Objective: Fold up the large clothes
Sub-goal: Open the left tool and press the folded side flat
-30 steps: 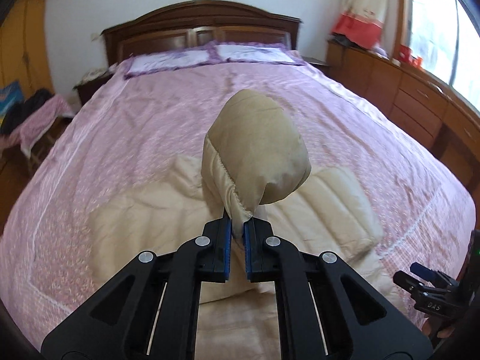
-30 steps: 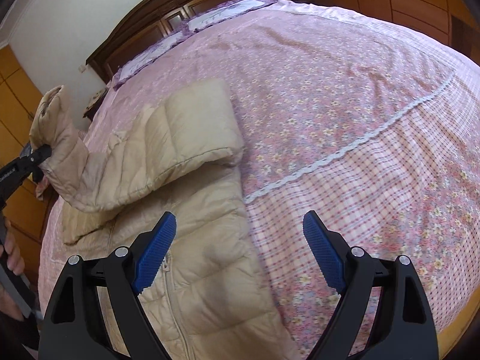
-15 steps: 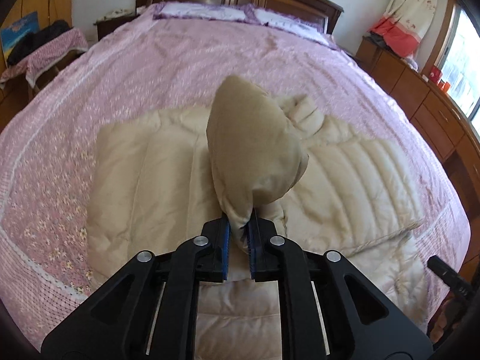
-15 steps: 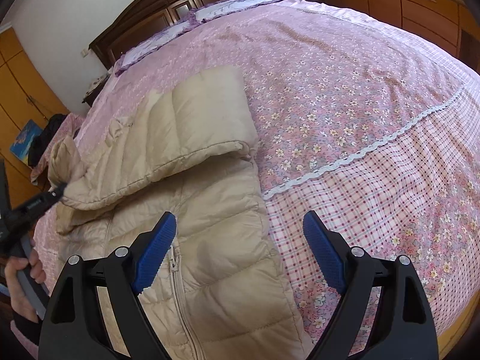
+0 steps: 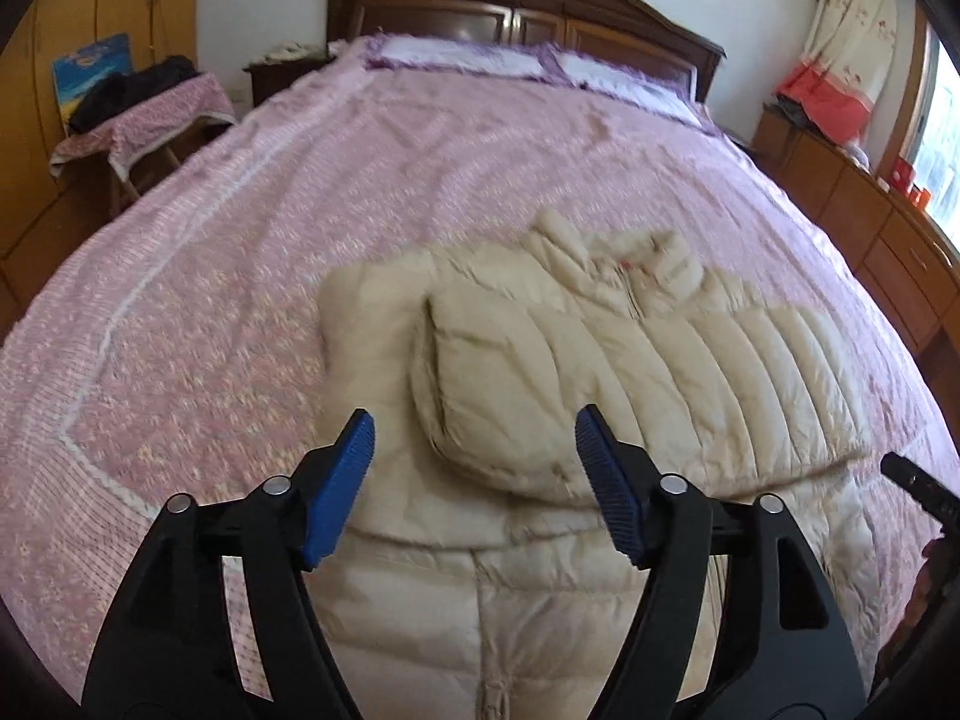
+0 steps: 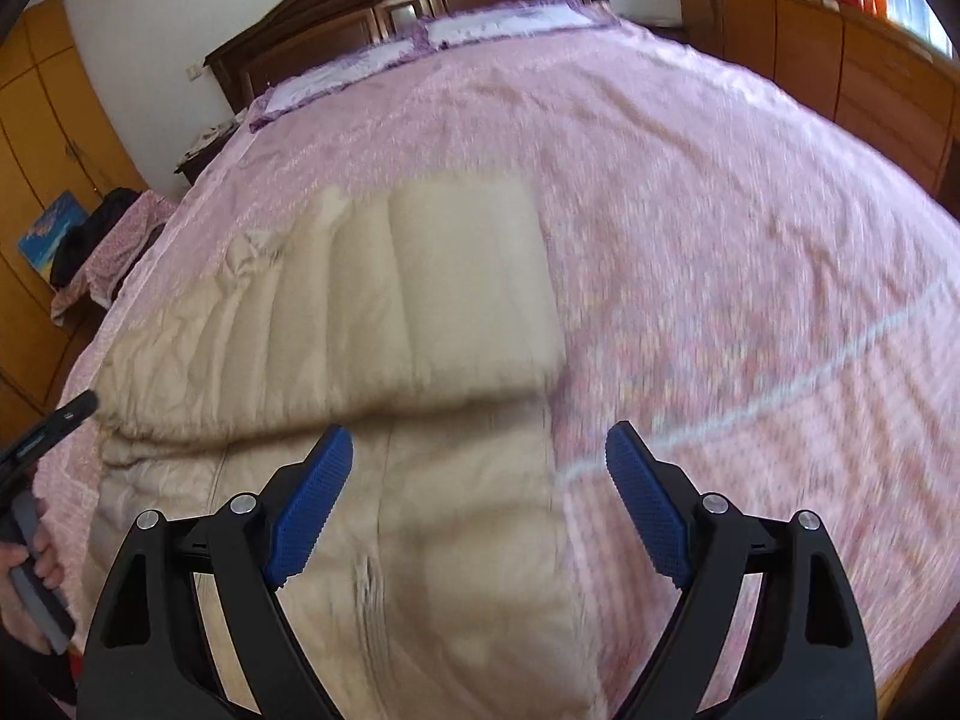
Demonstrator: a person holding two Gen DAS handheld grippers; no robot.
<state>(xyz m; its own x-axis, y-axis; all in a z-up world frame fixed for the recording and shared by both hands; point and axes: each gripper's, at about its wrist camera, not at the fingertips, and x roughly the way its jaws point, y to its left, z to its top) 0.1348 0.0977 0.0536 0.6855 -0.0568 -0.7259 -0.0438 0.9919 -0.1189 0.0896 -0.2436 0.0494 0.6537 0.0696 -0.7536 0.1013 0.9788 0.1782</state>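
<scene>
Left wrist view: the left tongs are seen spread wide, with nothing between the blue pads. Half a second ago the same tongs were clamped on the beige sleeve cuff, which was lifted up in front of the camera; the cuff has since been released. The sleeve is now laid flat across the chest of the puffer jacket, just ahead of the tongs and slightly to the right of their midline. The jacket is spread on the pink floral bedspread, with its collar pointed away from the tongs toward the headboard. The zipper line is seen running down between and below the tongs. At the far right edge a dark tip of the right tongs is visible.

In the right wrist view, the right tongs are likewise held wide apart and empty, as they were in the earlier frames. They are hung over the lower part of the jacket, with the folded right sleeve lying ahead of them. Compared with the earlier frame, this view has been shifted so that the jacket sits more centrally beyond the tongs; the picture is blurred. At the left edge the left tongs' tip and the person's hand on the handle are seen, and no sleeve is gripped there any more.
</scene>
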